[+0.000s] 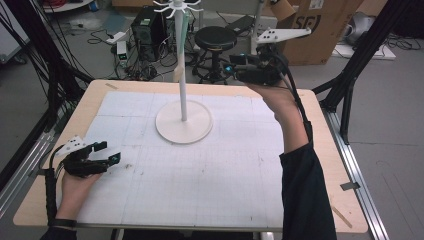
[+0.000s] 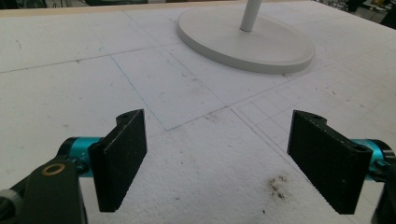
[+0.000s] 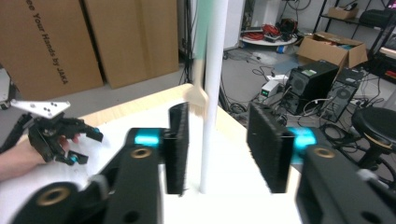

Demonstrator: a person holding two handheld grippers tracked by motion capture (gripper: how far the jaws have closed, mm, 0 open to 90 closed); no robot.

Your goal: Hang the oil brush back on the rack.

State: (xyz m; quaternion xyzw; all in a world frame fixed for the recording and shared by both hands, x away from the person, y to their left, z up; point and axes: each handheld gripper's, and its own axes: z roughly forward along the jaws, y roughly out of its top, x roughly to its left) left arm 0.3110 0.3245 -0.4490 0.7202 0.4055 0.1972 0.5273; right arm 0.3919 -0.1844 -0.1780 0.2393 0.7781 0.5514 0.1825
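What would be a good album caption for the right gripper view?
Open right gripper beside a white stand pole, where a green-handled brush hangs.

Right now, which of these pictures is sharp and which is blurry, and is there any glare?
Left gripper view: crisp, the black pads and the white stand base sharply drawn under even light. Right gripper view: the right gripper smeared by blur at its edges, the white pole softer too. High view: soft and low in detail, with even light and no strong glare on the white mat.

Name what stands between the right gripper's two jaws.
The white stand's pole rises between the open right gripper, untouched by either pad, in the right gripper view.
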